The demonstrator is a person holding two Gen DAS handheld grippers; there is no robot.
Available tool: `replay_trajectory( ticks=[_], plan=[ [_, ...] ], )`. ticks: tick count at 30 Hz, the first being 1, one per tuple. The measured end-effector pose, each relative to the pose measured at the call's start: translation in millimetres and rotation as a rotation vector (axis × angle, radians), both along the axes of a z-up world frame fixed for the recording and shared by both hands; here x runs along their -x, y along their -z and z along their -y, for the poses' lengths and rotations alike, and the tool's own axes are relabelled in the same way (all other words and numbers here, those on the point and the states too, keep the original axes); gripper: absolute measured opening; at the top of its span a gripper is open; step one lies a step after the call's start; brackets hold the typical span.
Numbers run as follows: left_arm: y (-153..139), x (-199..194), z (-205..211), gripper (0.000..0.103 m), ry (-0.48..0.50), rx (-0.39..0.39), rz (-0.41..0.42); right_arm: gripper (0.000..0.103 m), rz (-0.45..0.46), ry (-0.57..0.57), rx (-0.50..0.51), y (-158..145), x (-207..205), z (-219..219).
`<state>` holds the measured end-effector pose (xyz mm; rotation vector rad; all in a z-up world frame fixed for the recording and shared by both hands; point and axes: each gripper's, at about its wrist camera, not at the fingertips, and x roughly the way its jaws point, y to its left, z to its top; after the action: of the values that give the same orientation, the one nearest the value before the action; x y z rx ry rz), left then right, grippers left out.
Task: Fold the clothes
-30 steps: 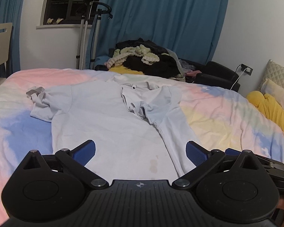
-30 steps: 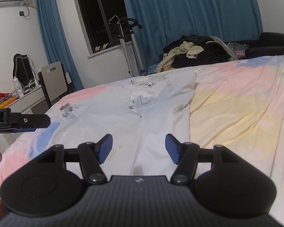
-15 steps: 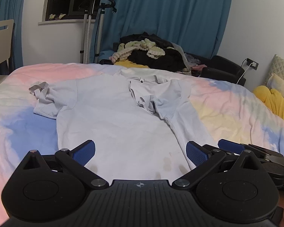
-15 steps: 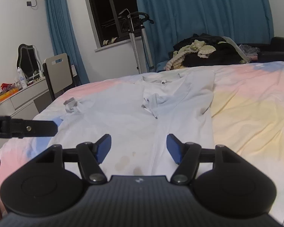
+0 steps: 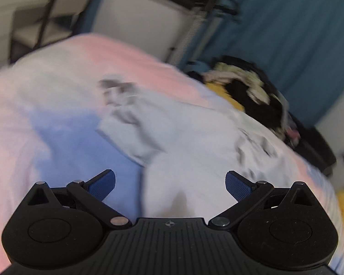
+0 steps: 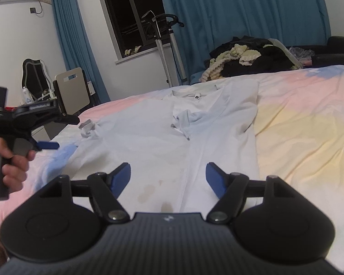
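A pale white polo shirt [image 6: 162, 137] lies flat on the pastel bedspread [image 6: 305, 133], its right side and sleeve folded in over the chest, its left sleeve [image 6: 87, 129] spread out. It looks blurred in the left wrist view [image 5: 183, 146]. My left gripper [image 5: 169, 183] is open and empty, tilted over the shirt's left edge near the sleeve [image 5: 130, 119]. It also shows at the left of the right wrist view [image 6: 47, 145], held in a hand. My right gripper [image 6: 168, 177] is open and empty above the shirt's stained hem.
A heap of dark and cream clothes [image 6: 245, 57] lies beyond the bed's far edge by the blue curtain [image 6: 240, 11]. A garment steamer pole [image 6: 169, 45], a chair [image 6: 72, 90] and a dresser stand at the far left.
My left gripper has swung left and tilted, now pointing at the shirt's left sleeve side; its view is motion-blurred. My right gripper has barely moved. The shirt lies as before.
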<state>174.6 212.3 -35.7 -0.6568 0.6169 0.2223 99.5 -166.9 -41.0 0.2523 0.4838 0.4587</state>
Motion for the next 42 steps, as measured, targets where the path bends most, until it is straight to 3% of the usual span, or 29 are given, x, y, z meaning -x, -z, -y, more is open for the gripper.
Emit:
replay_trajectory(
  ticks=[4,6,8,11,13,15,16,18,20,26,30,37,42],
  plan=[
    [21,-20,-50,0.102,-0.054,0.192,0.032,0.077,-0.022,0.0,0.011,3,-3,-3],
    [28,-28,-59,0.102,-0.058,0.234,0.051,0.084,-0.025,0.004,0.023,4,-3,-5],
    [35,-38,-61,0.102,-0.059,0.227,0.055,0.085,-0.03,0.003,0.022,6,-4,-6],
    [42,-52,-55,0.1,-0.047,0.156,0.055,0.085,-0.045,0.006,0.017,10,-7,-6],
    [44,-57,-52,0.092,-0.052,0.116,0.071,0.085,-0.067,0.008,0.006,14,-11,-6],
    [48,-62,-55,0.067,-0.077,0.119,0.077,0.085,-0.083,0.007,-0.002,17,-15,-7],
    [50,-63,-58,0.06,-0.092,0.12,0.075,0.085,-0.088,0.008,-0.004,19,-16,-7],
    [53,-64,-60,0.031,-0.101,0.109,0.075,0.085,-0.096,0.003,-0.01,21,-18,-8],
    [54,-64,-63,0.011,-0.096,0.098,0.086,0.085,-0.101,-0.001,-0.012,23,-21,-9],
    [27,-55,-63,0.01,-0.115,-0.009,0.143,0.085,-0.119,0.001,-0.033,25,-25,-7],
    [-9,-65,-35,0.01,-0.048,-0.182,0.171,0.086,-0.139,0.016,-0.056,24,-26,0],
    [-55,-104,83,0.01,0.18,-0.374,0.199,0.087,-0.176,0.054,-0.071,25,-29,13],
    [-51,-124,178,0.01,0.38,-0.443,0.186,0.088,-0.182,0.054,-0.089,27,-32,21]
  ],
)
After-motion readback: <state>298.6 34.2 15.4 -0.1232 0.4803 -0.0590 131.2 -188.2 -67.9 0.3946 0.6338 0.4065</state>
